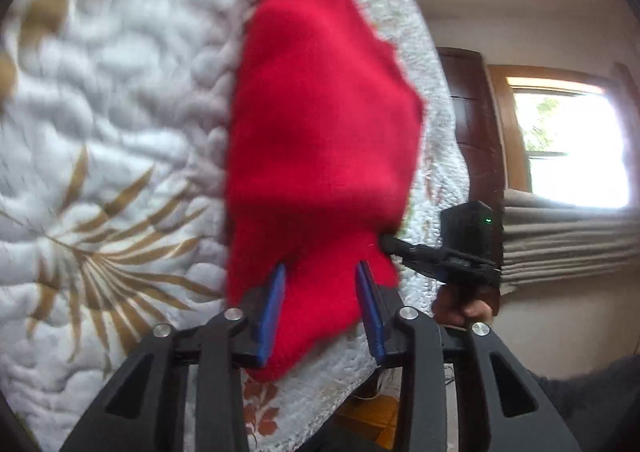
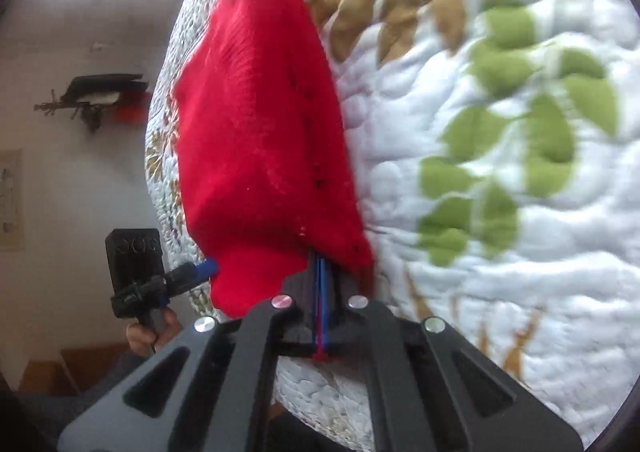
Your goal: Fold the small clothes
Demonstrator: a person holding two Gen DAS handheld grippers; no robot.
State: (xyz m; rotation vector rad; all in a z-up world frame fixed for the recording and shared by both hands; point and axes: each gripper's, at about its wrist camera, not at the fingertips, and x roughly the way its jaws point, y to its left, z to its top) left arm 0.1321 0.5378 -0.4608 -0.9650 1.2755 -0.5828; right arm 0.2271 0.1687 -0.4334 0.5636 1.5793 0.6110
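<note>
A red knitted garment (image 1: 320, 112) lies on a white quilted bedspread (image 1: 120, 132) near its edge. In the left wrist view my left gripper (image 1: 322, 266) is open, and the garment's near end lies between its blue pads (image 1: 274, 300). My right gripper (image 1: 386, 241) comes in from the right and meets the garment's edge. In the right wrist view my right gripper (image 2: 321, 256) is shut on the near edge of the red garment (image 2: 260, 124), with red fabric pinched between the pads. My left gripper (image 2: 206, 267) touches the garment's left edge there, and its fingertips are partly hidden.
The bedspread (image 2: 480, 212) carries gold palm and green leaf prints, and its edge falls away beside the garment. Past the edge are a dark wooden door (image 1: 468, 104), a bright window (image 1: 568, 140), grey folded fabric (image 1: 560, 236), a wall shelf (image 2: 100, 92) and wooden floor (image 1: 372, 412).
</note>
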